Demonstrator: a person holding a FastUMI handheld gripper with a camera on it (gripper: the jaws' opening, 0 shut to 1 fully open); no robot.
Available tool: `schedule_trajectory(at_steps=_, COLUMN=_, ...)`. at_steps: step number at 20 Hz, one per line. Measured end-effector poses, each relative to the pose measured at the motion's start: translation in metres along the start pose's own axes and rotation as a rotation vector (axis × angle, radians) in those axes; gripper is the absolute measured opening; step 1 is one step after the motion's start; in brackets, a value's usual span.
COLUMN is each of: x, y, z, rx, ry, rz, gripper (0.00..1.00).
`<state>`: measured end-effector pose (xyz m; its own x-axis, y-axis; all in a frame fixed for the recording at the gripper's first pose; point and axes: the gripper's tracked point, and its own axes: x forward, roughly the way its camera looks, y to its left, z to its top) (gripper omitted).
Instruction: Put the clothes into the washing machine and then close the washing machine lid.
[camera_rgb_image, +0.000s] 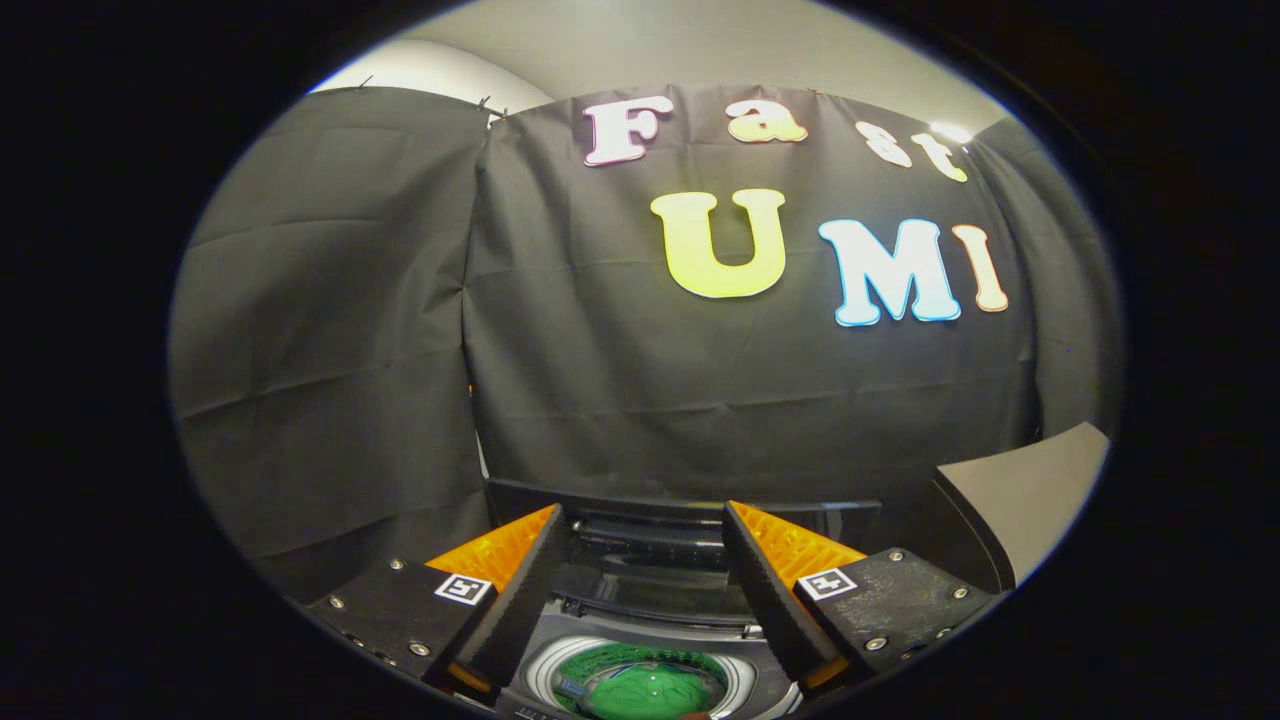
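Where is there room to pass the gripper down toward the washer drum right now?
The gripper is open, with a free gap between its fingers. Below that gap the washing machine drum mouth is largely taken up by green clothes. The raised lid crowds one side.

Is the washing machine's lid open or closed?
Open. The washing machine drum shows green clothes inside, below the open, empty hand-held gripper.
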<state>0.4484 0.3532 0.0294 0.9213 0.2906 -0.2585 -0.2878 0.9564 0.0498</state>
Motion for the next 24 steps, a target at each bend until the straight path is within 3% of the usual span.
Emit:
schedule_trajectory(at_steps=10, x=0.064, y=0.001, z=0.009, rx=0.014, ry=0.062, rz=-0.058, gripper=0.96)
schedule_trajectory(at_steps=15, x=0.099, y=-0.005, z=0.014, rx=0.057, ry=0.165, rz=-0.109, gripper=0.96)
schedule_trajectory(at_steps=24, x=0.140, y=-0.007, z=-0.028, rx=0.165, ry=0.423, rz=-0.157, gripper=0.96)
